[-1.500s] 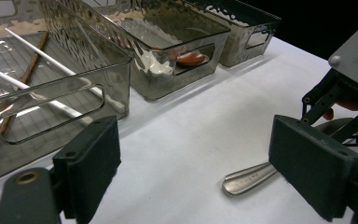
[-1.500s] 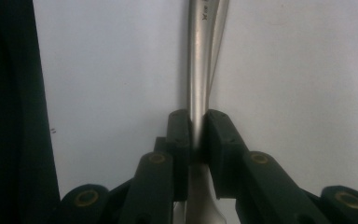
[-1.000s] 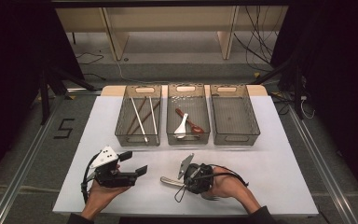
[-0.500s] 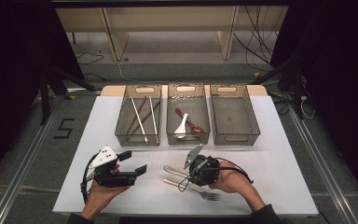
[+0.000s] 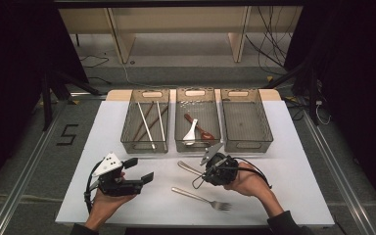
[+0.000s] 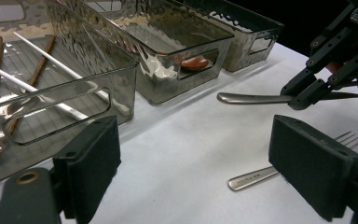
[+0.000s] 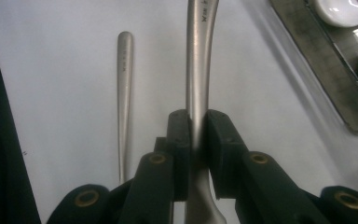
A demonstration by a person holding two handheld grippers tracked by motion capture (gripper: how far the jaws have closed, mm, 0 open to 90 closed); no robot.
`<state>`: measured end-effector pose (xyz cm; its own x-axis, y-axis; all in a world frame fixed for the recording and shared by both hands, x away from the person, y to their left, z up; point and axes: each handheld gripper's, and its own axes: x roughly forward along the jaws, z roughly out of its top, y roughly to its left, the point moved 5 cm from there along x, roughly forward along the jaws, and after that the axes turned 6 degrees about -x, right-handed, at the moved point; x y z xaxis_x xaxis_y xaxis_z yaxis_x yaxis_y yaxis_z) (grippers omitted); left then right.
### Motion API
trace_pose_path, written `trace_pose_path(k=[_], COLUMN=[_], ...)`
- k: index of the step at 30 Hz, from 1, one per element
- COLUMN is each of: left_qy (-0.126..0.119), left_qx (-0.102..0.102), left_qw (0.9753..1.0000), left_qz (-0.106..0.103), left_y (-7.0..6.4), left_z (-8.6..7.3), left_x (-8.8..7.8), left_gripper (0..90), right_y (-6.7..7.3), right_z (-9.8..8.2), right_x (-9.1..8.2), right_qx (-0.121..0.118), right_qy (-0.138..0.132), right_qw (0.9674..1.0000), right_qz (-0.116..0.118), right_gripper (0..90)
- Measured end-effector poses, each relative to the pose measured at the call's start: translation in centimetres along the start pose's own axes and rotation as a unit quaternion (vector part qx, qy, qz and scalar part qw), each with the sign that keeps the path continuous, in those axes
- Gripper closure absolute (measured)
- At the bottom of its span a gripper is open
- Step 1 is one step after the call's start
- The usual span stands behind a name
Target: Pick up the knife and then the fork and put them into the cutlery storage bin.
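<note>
1. Right tool (image 5: 206, 171) clamped shut on a plain silver metal utensil handle (image 5: 188, 168), lifted clear of the white desk (image 5: 293, 186) and pointing left in the high view; far end of the utensil hidden behind the tool.
2. Seen along the right tool's own camera: handle (image 7: 198, 70) pinched between two black pads, running straight up and away.
3. Left tool (image 5: 139, 171) wide open, nothing between its pads, held low over the desk's left front part.
4. Silver metal fork (image 5: 203, 198) lying flat on the desk near the front edge, between the two tools, tines toward the right.
5. Three smoky transparent plastic bins in a row at the back of the desk: left bin (image 5: 144, 147) with white and brown chopsticks (image 5: 147, 125); middle bin (image 5: 197, 146) with a white ceramic spoon (image 5: 190, 133) and a reddish-brown spoon (image 5: 203, 131); right bin (image 5: 247, 144).
6. Held handle just in front of the middle bin, not touching it.
</note>
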<state>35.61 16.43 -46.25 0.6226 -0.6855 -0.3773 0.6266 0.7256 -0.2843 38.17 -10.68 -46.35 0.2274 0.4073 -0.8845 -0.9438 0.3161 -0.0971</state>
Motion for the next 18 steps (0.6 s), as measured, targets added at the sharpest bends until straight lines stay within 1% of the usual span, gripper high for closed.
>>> trace_pose_path(k=[4, 5, 10, 18], left_qy=[-0.001, -0.003, -0.004, -0.005], left_qx=[-0.001, -0.003, -0.003, -0.003], left_qw=[1.0000, 1.0000, 1.0000, 1.0000], left_qz=[0.002, 0.002, 0.003, 0.005], left_y=[0.1, 0.1, 0.1, 0.2], left_z=[0.0, 0.0, 0.0, 0.0], left_x=[0.0, 0.0, -0.1, -0.1], left_gripper=[16.1, 16.1, 16.1, 16.1], right_y=[-0.6, -0.7, -1.9, -4.4], right_z=[-0.1, -0.1, -0.1, -0.5], right_x=[-0.4, -0.6, -1.6, -3.2], right_qx=[0.008, 0.015, 0.032, 0.071], right_qy=[-0.008, -0.006, -0.020, -0.040], right_qw=[0.9999, 0.9998, 0.9991, 0.9956], right_qz=[-0.004, -0.007, -0.020, -0.047], right_gripper=[80.5, 80.5, 80.5, 80.5])
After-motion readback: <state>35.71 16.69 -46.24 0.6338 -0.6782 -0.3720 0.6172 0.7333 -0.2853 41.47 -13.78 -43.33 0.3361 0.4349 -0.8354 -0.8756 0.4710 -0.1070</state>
